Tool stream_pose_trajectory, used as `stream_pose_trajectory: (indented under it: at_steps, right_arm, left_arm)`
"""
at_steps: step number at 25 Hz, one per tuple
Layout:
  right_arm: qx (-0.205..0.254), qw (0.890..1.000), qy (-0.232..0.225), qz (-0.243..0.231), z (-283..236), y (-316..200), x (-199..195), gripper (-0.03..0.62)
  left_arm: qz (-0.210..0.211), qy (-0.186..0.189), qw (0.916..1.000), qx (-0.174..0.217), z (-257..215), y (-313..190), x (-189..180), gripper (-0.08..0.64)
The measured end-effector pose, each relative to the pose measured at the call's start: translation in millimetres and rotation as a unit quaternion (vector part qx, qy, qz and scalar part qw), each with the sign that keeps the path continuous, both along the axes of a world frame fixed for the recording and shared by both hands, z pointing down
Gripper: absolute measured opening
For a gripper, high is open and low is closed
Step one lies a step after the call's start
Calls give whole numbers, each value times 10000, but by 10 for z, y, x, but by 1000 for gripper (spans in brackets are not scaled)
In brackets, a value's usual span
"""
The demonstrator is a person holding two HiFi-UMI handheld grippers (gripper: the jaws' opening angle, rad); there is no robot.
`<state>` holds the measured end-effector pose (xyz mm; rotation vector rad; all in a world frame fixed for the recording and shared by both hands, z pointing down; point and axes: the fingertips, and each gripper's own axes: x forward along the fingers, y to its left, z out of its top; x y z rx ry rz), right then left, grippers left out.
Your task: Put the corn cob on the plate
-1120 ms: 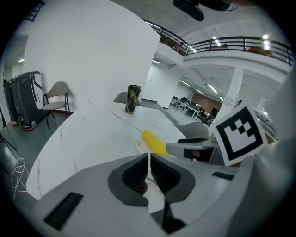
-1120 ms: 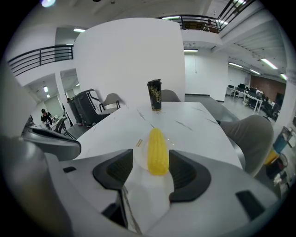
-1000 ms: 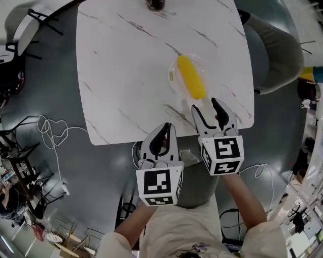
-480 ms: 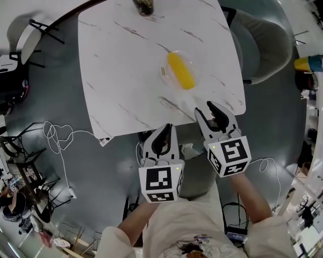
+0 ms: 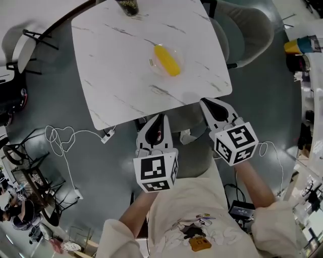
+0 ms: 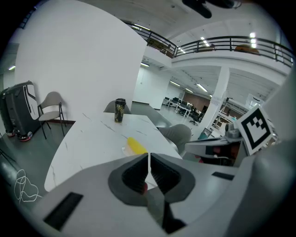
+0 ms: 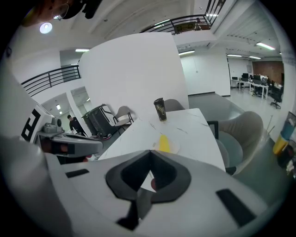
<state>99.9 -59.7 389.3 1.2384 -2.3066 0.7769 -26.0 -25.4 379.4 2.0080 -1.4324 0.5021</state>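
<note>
Head view: the corn cob (image 5: 167, 60) lies across the clear plate (image 5: 153, 64) on the marble table (image 5: 116, 75). It sits well ahead of both sets of fingertips, almost straight beyond the left gripper (image 5: 159, 117) and off to the left of the right gripper (image 5: 207, 102). Both grippers hang past the table's near edge, over the floor and a grey chair (image 5: 189, 126). In each gripper view the jaws are closed together with nothing between them. A dark can (image 5: 126, 6) stands at the far edge, farther from the fingertips than the plate. The placing step looks finished, so I judge the next move needs no grasp, only keeping clear of the plate.
</note>
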Motion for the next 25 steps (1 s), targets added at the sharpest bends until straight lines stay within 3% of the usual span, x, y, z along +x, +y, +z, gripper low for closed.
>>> stream_pose_trajectory:
  at_steps: [5, 11, 19, 25]
  right_arm:
    - [-149, 9995, -203, -207, -282, 202, -41, 3]
    - [46, 9988, -261, -404, -653, 432, -105, 3]
    - [502, 9976, -457, -118, -1166, 647, 23, 3]
    - [820, 9957, -427, 50, -1391, 732, 167, 3]
  left_arm:
    - [-11, 123, 9999, -3, -211, 111, 72, 23]
    - [-115, 232, 9996, 125, -535, 264, 89, 23]
    - [-342, 281, 9987, 266, -893, 491, 30, 23]
    - [-119, 271, 9987, 417, -1118, 631, 115, 23]
